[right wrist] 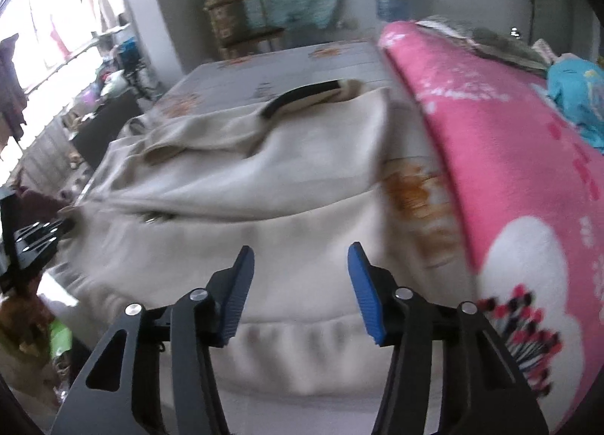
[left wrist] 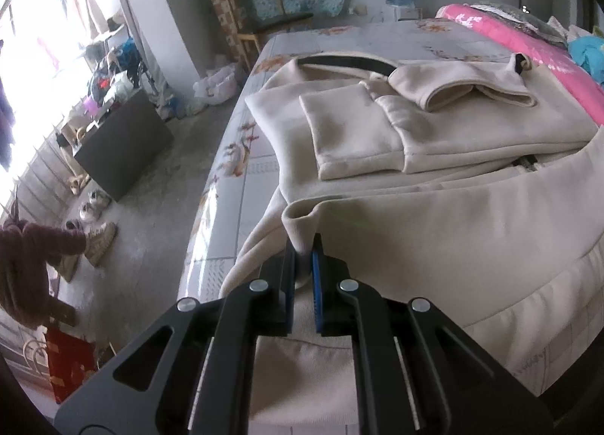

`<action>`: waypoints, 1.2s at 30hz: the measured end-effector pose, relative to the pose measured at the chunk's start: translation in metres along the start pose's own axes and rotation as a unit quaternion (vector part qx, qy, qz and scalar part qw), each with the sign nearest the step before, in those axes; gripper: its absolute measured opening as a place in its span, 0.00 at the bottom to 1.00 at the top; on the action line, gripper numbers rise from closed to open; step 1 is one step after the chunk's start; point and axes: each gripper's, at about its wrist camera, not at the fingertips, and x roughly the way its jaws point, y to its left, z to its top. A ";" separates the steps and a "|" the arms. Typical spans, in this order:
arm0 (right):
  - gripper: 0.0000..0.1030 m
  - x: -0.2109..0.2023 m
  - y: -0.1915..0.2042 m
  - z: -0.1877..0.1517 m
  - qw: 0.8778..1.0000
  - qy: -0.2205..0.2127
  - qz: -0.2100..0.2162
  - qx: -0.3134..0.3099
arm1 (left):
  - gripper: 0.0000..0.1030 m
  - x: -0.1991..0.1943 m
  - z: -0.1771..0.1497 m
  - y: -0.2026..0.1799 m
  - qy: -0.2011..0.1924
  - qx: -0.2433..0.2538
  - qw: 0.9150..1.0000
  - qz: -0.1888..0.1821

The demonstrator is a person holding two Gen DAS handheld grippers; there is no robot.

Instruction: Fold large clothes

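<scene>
A large beige hoodie (left wrist: 434,185) lies on the bed, sleeves folded across its chest, black-lined hood at the far end. My left gripper (left wrist: 304,246) is shut on a pinched fold of the hoodie's lower left edge. In the right wrist view the hoodie (right wrist: 294,216) fills the middle, its ribbed hem nearest me. My right gripper (right wrist: 300,257) is open and empty, just above the hem. The left gripper (right wrist: 34,242) shows at the left edge of that view.
The bed sheet (left wrist: 241,155) is pale with orange flowers. A pink blanket (right wrist: 509,178) runs along the bed's right side, with blue clothing (right wrist: 577,91) on it. Left of the bed are the floor, shoes (left wrist: 94,208), a dark box (left wrist: 124,144) and a wooden chair (left wrist: 260,19).
</scene>
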 end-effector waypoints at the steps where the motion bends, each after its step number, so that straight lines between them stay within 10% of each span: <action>1: 0.45 0.003 -0.004 0.004 1.000 0.000 -0.005 0.001 | 0.07 0.000 -0.001 0.000 0.000 -0.001 1.000 0.001; 36: 0.24 0.041 -0.004 0.004 0.994 0.051 -0.084 -0.057 | 0.07 0.004 -0.001 -0.005 0.013 0.000 1.000 0.025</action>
